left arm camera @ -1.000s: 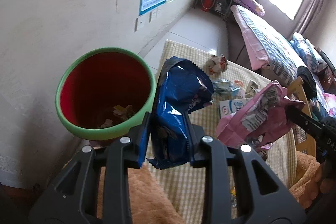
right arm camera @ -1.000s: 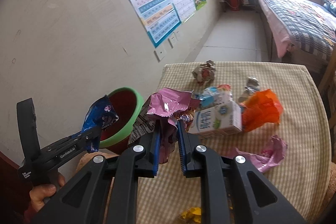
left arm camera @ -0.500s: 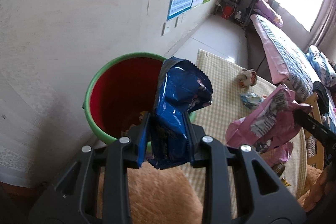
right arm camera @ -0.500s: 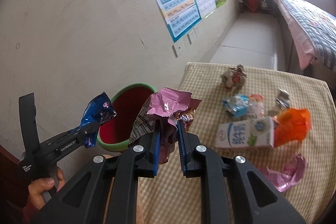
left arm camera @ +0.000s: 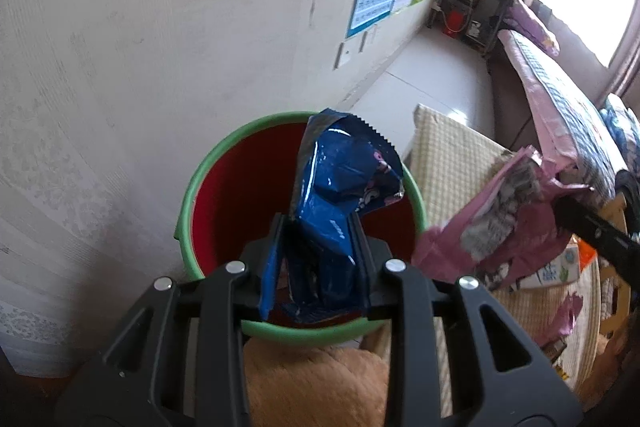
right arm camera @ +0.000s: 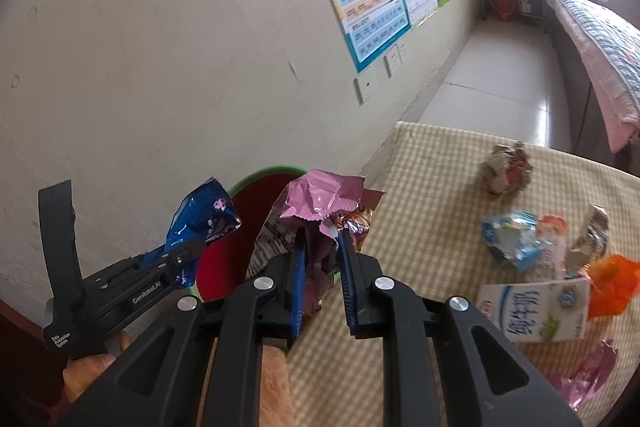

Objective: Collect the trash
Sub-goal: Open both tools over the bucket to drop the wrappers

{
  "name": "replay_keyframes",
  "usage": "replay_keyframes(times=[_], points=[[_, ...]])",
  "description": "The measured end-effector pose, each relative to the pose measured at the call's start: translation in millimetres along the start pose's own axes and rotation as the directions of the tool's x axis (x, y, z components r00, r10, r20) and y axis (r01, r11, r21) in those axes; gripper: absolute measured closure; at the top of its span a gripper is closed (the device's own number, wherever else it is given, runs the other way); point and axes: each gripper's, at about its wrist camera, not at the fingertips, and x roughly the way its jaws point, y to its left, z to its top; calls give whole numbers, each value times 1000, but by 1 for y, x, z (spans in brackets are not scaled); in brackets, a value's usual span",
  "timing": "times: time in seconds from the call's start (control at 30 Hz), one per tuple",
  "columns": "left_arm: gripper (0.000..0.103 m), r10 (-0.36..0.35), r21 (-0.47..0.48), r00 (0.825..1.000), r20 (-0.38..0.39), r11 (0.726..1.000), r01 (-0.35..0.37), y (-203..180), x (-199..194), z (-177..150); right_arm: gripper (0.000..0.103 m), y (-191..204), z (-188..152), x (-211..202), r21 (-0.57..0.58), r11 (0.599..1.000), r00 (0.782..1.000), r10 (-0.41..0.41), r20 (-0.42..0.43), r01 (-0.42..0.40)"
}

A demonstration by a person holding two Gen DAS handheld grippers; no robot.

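Note:
A red bin with a green rim [left arm camera: 192, 187] stands between the wall and the table. My left gripper [left arm camera: 320, 227] is shut on a crumpled blue wrapper [left arm camera: 340, 183] and holds it over the bin's mouth. In the right wrist view the same left gripper [right arm camera: 188, 251] and blue wrapper [right arm camera: 204, 215] show at the left, with a hand below them. My right gripper [right arm camera: 320, 243] is shut on a pink wrapper [right arm camera: 320, 199], with a shiny scrap bunched beside it. It hangs at the right side of the bin's rim [right arm camera: 260, 175]. The pink wrapper [left arm camera: 500, 223] also shows in the left wrist view.
The checked table [right arm camera: 440, 167] carries a milk carton [right arm camera: 536, 311], an orange bag [right arm camera: 612, 283], a blue-and-white wrapper [right arm camera: 516, 239], a crumpled wrapper [right arm camera: 508, 167] and a pink scrap [right arm camera: 588, 375]. The wall runs close on the left. A tan fuzzy fabric [left arm camera: 312, 379] lies under the grippers.
Both grippers moved left towards the bin. The blue wrapper went from beside the rim to over the bin's mouth. The pink wrapper followed up to the rim. Both grips held.

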Motion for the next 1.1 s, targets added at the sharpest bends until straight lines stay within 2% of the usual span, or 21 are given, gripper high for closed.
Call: replay_keyframes(times=[0.23, 0.27, 0.3, 0.33, 0.37, 0.6, 0.7, 0.83, 0.97, 1.1], points=[[75, 22, -33, 1000, -13, 999, -23, 10, 12, 7, 86, 17, 11, 21, -8, 999, 999, 33, -8, -33], [69, 31, -43, 999, -8, 999, -32, 11, 11, 7, 85, 18, 14, 21, -9, 999, 999, 45, -3, -45], [50, 42, -56, 999, -6, 998, -42, 14, 12, 8, 83, 21, 16, 22, -13, 998, 998, 57, 5, -57], [39, 50, -69, 999, -3, 996, -50, 17, 11, 8, 61, 22, 18, 24, -16, 998, 998, 65, 4, -65], [30, 45, -81, 999, 2, 996, -45, 19, 11, 8, 44, 23, 20, 24, -13, 997, 998, 70, 3, -70], [30, 48, -71, 999, -22, 996, -49, 19, 5, -4, 44, 8, 4, -1, 62, 992, 993, 110, 31, -112], [29, 25, -73, 999, -39, 997, -28, 12, 0, -14, 44, -14, -15, -22, 84, 994, 998, 61, 29, -63], [28, -23, -39, 998, -53, 999, 21, -12, -4, -21, 44, -59, -46, -56, 120, 990, 997, -76, 28, 72], [28, -73, 27, 996, -58, 997, 75, -50, -8, -27, 44, -109, -83, -89, 193, 956, 975, -222, -14, 221], [27, -140, 101, 984, -111, 983, 151, -91, -6, -39, 44, -147, -118, -115, 297, 906, 953, -301, -48, 301]])
